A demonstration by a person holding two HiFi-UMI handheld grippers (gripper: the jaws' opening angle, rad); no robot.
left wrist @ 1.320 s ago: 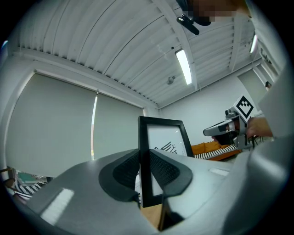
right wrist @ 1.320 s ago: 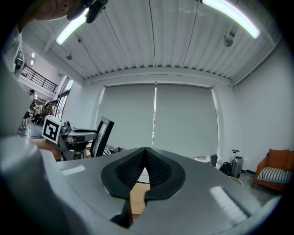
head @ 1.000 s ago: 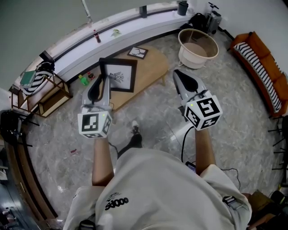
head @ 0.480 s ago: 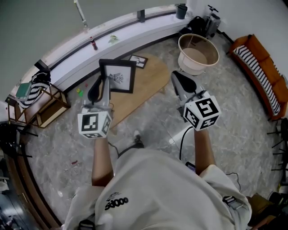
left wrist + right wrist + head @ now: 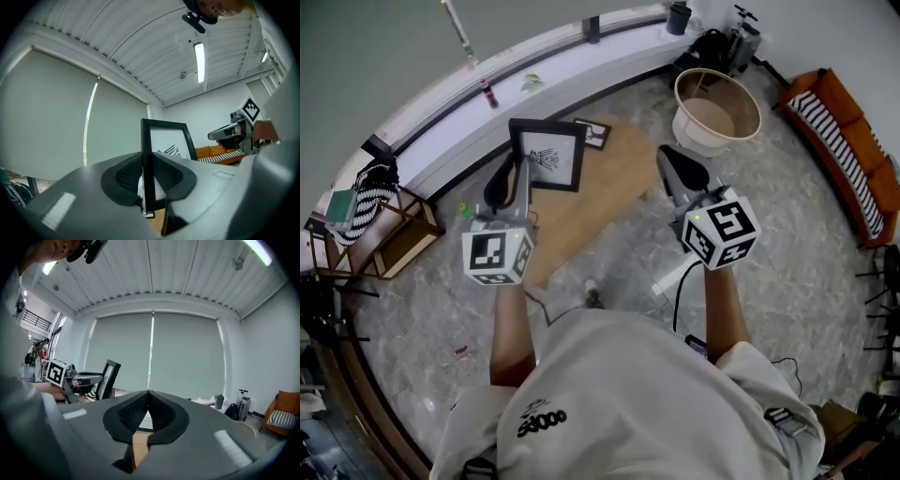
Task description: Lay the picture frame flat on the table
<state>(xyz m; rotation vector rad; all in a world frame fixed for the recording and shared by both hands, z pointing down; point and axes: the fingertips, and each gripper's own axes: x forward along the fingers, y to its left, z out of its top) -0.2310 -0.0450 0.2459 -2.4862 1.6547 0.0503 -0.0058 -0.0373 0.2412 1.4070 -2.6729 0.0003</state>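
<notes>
A black picture frame [image 5: 547, 155] with a white print stands upright, held above the light wooden table [image 5: 609, 183]. My left gripper [image 5: 514, 180] is shut on its left edge; in the left gripper view the frame [image 5: 166, 138] rises between the two pads [image 5: 126, 173], edge on. My right gripper [image 5: 678, 173] hovers to the right of the frame, shut with nothing in it; its tips meet [image 5: 148, 394] in the right gripper view, where the frame [image 5: 108, 378] shows at left.
A second small frame [image 5: 593, 133] lies flat at the table's far end. A round white basket [image 5: 715, 108] stands behind the table at right, an orange sofa [image 5: 853, 150] at far right, a wooden rack [image 5: 389, 230] at left, a curved window ledge [image 5: 534, 75] behind.
The frame, held in my left gripper, has moved slightly up and away in the head view as the person steps nearer the table. The right gripper keeps its place.
</notes>
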